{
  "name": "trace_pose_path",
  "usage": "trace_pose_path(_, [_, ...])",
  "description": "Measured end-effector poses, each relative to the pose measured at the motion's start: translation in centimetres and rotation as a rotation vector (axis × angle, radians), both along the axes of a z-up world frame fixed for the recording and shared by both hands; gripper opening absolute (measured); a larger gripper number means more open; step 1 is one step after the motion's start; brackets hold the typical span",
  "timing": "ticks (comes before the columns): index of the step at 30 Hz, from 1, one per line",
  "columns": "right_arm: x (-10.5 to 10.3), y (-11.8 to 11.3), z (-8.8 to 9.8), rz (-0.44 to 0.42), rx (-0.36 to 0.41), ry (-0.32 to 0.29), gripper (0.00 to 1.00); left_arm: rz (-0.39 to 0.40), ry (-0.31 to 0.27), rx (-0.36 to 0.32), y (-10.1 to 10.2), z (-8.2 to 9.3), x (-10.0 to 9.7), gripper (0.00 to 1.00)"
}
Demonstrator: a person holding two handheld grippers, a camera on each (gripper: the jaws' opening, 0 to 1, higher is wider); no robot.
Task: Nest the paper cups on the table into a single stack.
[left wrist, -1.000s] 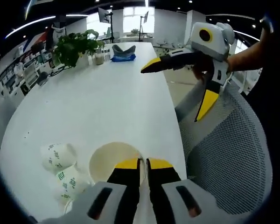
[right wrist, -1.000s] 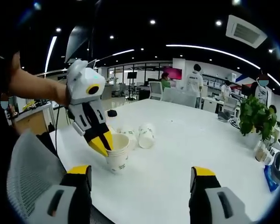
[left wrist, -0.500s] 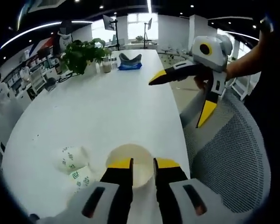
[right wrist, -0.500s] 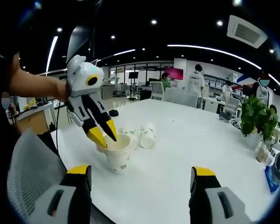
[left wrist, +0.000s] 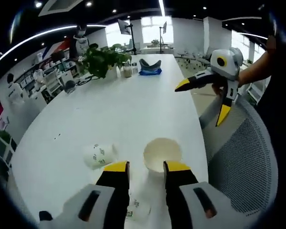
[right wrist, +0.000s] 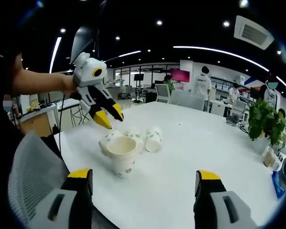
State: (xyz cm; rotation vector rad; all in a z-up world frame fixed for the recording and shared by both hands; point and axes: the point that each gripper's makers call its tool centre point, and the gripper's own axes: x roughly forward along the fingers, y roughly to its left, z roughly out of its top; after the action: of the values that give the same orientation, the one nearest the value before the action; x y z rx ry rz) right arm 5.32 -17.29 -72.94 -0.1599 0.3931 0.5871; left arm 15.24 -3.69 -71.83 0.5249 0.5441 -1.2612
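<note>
On the white desk (right wrist: 190, 157) an upright paper cup (right wrist: 122, 154) stands near the edge, with its mouth open upward. In the right gripper view, three more paper cups lie on their sides just behind it: one (right wrist: 153, 139) to the right, one (right wrist: 135, 140) in the middle and one (right wrist: 106, 141) partly hidden to the left. The left hand-held gripper (right wrist: 109, 116) hangs above the upright cup with its yellow-tipped jaws apart and nothing between them. The right hand-held gripper (left wrist: 203, 98) is held over a grey mesh chair (left wrist: 243, 157) beside the desk, jaws spread wide and empty. At the far end of the desk stand a potted plant (left wrist: 103, 60) and a blue object (left wrist: 149, 67).
</note>
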Motion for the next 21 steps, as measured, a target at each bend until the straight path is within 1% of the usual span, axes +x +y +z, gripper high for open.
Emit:
trace_pose_path(3, [0.0,0.0,-0.1,0.002,-0.001,0.001,0.90,0.019,-0.003,0.007,0.8,0.0,0.4,0.27])
trace_pose_path(4, [0.0,0.0,-0.1,0.003,-0.002,0.001,0.90,0.026,-0.004,0.010,1.3,0.0,0.8,0.28])
trace_pose_path(8, [0.0,0.0,-0.2,0.008,-0.005,0.003,0.90,0.041,-0.011,0.026,2.2,-0.1,1.5,0.29])
trace_pose_path(12, [-0.1,0.0,-0.3,0.010,-0.008,0.005,0.90,0.054,-0.008,0.039,3.4,-0.7,2.9,0.31])
trace_pose_path(14, [-0.1,0.0,-0.3,0.009,-0.008,0.004,0.90,0.060,-0.005,0.047,3.5,-0.8,3.0,0.31])
trace_pose_path(19, [-0.1,0.1,-0.2,0.006,-0.009,0.004,0.90,0.078,0.032,0.067,4.3,-2.1,4.0,0.33])
trace_pose_path(20, [-0.1,0.1,-0.2,0.005,-0.009,0.004,0.90,0.079,0.035,0.067,4.4,-2.2,4.1,0.33])
trace_pose_path(21, [0.0,0.1,-0.2,0.003,-0.008,0.002,0.90,0.084,0.051,0.070,4.4,-2.3,4.0,0.34])
